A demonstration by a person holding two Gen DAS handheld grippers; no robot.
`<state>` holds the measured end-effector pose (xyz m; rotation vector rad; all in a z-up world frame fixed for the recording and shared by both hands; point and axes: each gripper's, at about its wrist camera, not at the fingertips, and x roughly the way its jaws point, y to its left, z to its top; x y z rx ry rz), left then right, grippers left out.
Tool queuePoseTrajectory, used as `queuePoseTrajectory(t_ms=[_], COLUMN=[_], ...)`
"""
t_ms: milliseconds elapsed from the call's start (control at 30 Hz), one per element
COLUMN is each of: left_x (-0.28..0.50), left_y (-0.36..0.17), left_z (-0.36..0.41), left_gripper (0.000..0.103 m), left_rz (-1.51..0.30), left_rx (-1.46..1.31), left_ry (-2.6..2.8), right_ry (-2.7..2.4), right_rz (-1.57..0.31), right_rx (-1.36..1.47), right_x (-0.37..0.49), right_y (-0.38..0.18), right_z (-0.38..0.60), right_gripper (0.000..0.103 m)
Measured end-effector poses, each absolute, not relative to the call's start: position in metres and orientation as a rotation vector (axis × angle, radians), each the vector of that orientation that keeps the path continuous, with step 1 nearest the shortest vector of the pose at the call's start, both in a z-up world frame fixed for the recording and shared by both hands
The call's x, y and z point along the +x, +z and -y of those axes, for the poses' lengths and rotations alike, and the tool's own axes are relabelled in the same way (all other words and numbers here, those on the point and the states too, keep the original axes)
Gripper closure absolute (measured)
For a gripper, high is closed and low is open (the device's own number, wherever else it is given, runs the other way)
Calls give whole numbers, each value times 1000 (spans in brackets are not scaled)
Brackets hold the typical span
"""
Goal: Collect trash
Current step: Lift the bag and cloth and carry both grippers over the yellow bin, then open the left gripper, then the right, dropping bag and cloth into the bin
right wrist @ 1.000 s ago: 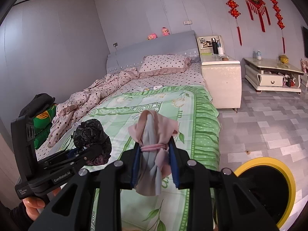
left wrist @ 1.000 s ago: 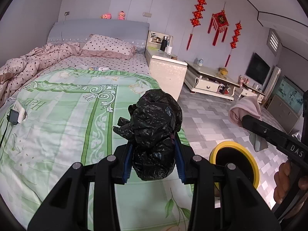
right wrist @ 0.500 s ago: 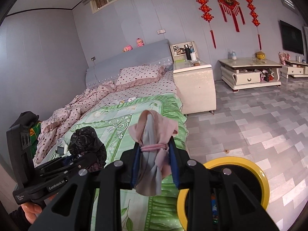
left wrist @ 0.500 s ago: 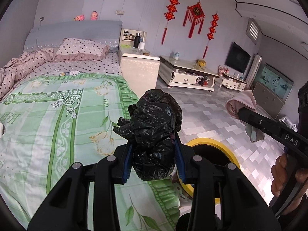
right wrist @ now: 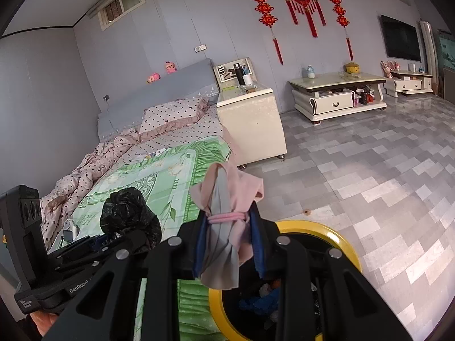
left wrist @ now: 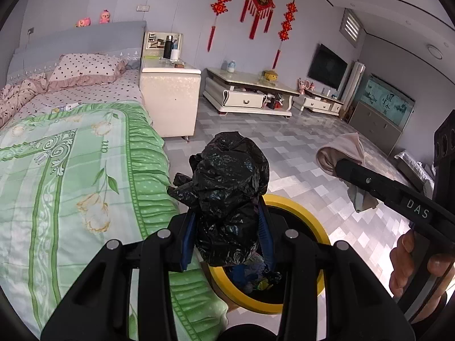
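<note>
left wrist view shows the left claw (left wrist: pixel 227 227) clamped on a crumpled black bag (left wrist: pixel 227 196) above the yellow-rimmed bin (left wrist: pixel 310 227) beside the bed (left wrist: pixel 71 170), while the right claw (right wrist: pixel 229 244) grips a pink cloth bundle (right wrist: pixel 227 213).

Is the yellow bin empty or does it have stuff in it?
It has stuff in it. Inside the bin, blue and other coloured scraps lie at the bottom; how full it is cannot be told, since the grippers hide part of it.

The tiled floor (left wrist: pixel 298 142) is being occupied by a yellow-rimmed bin (left wrist: pixel 301 216) beside the bed (left wrist: pixel 71 170), apparently holding mixed refuse.
</note>
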<state>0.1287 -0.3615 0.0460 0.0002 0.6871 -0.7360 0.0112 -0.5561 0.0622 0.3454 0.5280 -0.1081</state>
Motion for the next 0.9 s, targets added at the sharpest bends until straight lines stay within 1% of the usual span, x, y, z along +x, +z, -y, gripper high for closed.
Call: queuePoseTrajectory(t_ms=[233,567,767,900], left_x=[134,145,145,145], left_y=[14,-26,-44,-47], left_z=[397,414,423,425], left_gripper=[66,65,65,62], left_rz=[-738,-788,-821,-828], left_rx=[27,62,72,68], left_ry=[-746,-763,-781,-791], right_ry=[-132,-158,-174,-186], right_rz=[-564,-629,-655,-668], right_rx=[379,440,472,484], right_x=[14,25,31,35], right_y=[40,3,-13,-20], right_z=[576,600,610,615], right_gripper=[77,77,77,76])
